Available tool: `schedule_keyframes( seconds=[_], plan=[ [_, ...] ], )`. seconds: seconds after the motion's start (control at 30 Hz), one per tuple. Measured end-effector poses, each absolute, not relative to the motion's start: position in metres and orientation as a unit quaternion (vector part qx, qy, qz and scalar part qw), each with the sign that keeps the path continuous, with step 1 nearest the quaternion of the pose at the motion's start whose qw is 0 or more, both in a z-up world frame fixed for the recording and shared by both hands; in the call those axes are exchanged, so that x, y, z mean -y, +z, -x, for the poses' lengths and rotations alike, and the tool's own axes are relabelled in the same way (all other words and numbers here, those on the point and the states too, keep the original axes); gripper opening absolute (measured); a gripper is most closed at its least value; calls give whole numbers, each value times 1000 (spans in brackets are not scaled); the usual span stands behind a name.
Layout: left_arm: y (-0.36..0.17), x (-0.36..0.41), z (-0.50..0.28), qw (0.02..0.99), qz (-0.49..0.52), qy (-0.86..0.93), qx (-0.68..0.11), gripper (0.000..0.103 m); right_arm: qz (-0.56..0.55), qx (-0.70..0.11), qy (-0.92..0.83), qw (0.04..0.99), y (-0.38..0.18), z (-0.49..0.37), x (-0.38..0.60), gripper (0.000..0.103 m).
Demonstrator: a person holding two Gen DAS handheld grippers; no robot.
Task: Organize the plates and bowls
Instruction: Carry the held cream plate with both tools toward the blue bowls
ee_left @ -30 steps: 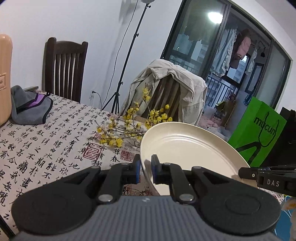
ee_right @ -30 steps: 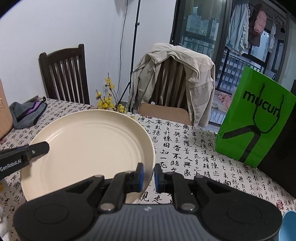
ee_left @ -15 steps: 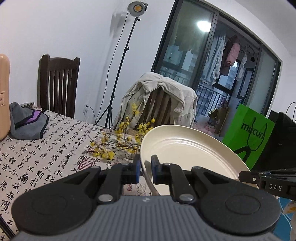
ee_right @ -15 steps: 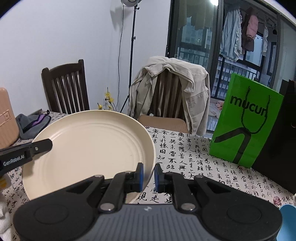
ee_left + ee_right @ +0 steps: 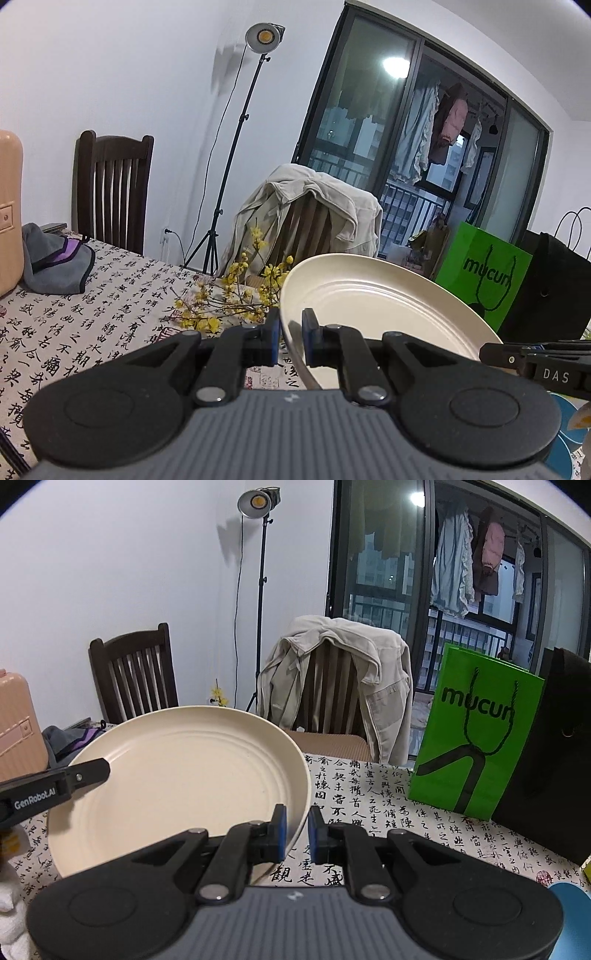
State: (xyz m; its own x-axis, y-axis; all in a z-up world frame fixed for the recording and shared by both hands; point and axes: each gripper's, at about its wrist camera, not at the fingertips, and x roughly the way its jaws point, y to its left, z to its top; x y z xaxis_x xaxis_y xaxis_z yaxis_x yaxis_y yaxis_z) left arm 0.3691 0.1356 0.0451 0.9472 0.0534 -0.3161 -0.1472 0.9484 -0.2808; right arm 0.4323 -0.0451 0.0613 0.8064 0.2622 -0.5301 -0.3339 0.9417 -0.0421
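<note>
Cream plate (image 5: pixel 177 775) sits lifted above the bench (image 5: pixel 388 812), tilted, filling the lower left of the right wrist view and the lower right of the left one. Left tongs (image 5: pixel 291 334) are clamped tight on its rim at one edge; right tongs (image 5: pixel 295 827) are clamped on the rim opposite. Yellow flowers (image 5: pixel 236 295) lie on the patterned cloth beyond. Green bag (image 5: pixel 476 738) stands at the right, just beside a black bag (image 5: pixel 546 760).

left gripper (image 5: pixel 291 338) jaws clamping cream plate (image 5: pixel 373 302) rim — yellow flowers (image 5: pixel 236 295) behind
</note>
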Motion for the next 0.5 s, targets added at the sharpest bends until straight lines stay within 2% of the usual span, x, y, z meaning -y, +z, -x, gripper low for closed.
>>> schedule_keyframes(
  seconds=[0.5],
  plan=[
    [64,-121,-349,979,139,47,-139,12,49,-252,152,954,72,-410,58,12]
  ],
)
